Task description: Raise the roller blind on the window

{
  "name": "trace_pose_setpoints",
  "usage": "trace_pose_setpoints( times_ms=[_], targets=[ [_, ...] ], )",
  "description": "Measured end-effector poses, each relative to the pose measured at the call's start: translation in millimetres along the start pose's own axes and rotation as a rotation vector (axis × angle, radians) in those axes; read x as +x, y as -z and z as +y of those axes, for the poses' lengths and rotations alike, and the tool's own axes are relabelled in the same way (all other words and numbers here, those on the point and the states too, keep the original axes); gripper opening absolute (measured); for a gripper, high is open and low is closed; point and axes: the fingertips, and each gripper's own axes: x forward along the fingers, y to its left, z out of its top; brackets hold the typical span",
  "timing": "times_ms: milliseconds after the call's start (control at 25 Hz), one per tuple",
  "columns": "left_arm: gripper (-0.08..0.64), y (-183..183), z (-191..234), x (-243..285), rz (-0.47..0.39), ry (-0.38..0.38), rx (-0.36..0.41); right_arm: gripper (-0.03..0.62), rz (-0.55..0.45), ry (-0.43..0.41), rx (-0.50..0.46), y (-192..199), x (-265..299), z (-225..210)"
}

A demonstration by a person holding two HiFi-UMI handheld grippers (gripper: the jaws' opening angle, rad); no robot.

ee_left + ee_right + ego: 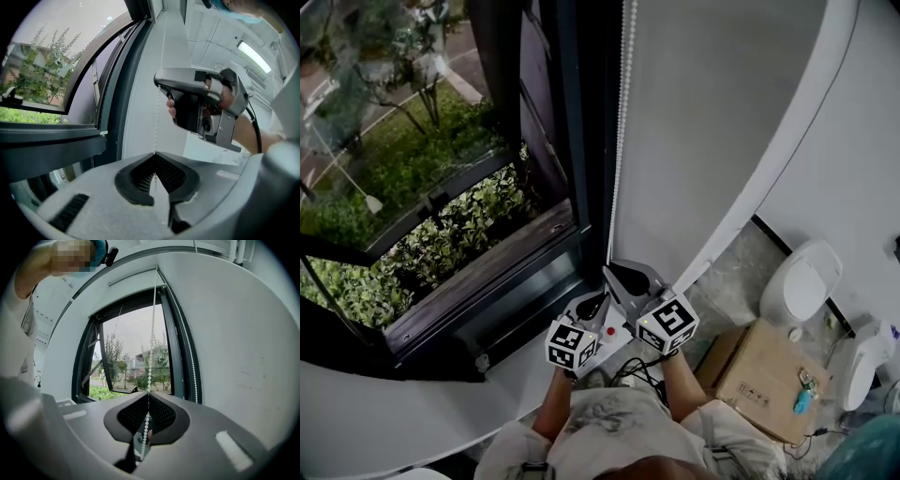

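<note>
**Status.** The roller blind [722, 122] hangs lowered beside the open window [412, 187]. Its bead chain [622, 141] runs down the blind's left edge to my two tools.

**Jaws.** The right gripper [148, 393] has its jaws closed. One strand of the chain is pinched between the ribbed pads and runs taut upward. The left gripper [154, 153] is near and below it, with its jaws likewise closed on a chain strand. I judge this to be the same strand. A second strand [188, 357] hangs free against the blind.

**Handling.** I expect the chain to be light, limp and slippery. Beads can slide through the pads, so I should grip across the gap between two beads, not on a bead's crown. The load is the blind's weight plus roller friction, and is probably modest. I should pull straight along the chain line, as a sideways pull may unseat the chain at the roller. The method I would use is to take hold high, draw down, then re-grip with the other tool, hand over hand.
</note>
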Motion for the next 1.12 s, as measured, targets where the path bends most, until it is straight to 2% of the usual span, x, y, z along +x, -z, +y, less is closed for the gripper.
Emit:
trace_pose_setpoints(
  times_ms=[280,680,840,1120],
  targets=[
    [0.011,9,0,1,0.018,0.000,0.001,0.012,0.015,0.005,0.008,9,-2,-2],
    [0.014,6,-9,-7,0.031,0.003,0.057,0.012,0.014,-0.002,-0.004,8,-3,0],
    [0.017,-14,-8,-17,-0.009,0.000,0.054,0.012,0.019,-0.003,-0.006,9,-4,-2],
    [0.049,-73,-9,-33,-0.108,0.002,0.097,0.012,0.016,-0.004,-0.003,9,-4,-4]
  ],
)
